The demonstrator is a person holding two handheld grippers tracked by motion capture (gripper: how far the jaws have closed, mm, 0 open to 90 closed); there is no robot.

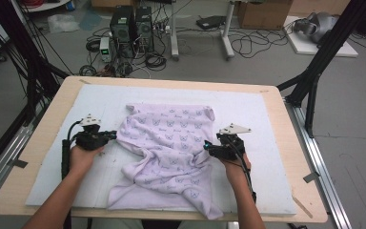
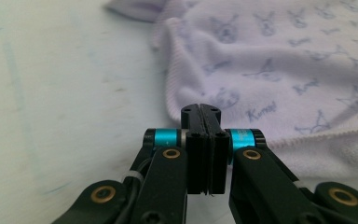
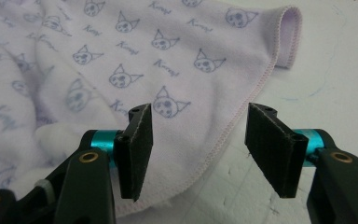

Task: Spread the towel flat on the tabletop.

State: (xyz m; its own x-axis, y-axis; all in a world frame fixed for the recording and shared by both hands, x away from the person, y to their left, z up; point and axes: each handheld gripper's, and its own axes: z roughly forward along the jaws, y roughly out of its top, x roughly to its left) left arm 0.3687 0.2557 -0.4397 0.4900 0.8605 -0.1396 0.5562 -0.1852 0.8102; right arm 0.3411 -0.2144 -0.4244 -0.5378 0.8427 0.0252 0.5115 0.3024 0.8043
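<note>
High view, left gripper (image 1: 110, 137) fingers pressed together beside towel (image 1: 167, 143), wrist level.

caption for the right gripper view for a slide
Right gripper open, jaws straddling the stitched hem of a lilac cat-print cloth on a white table pad.

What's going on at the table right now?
A person is working a crumpled lilac cloth printed with cat faces, spread on the white mat, holding a gripper in each hand. The left gripper sits at the cloth's left edge with its jaws pressed together; whether any fabric is pinched between them cannot be told. The right gripper is open, its jaws straddling the stitched hem without pressing on it.
</note>
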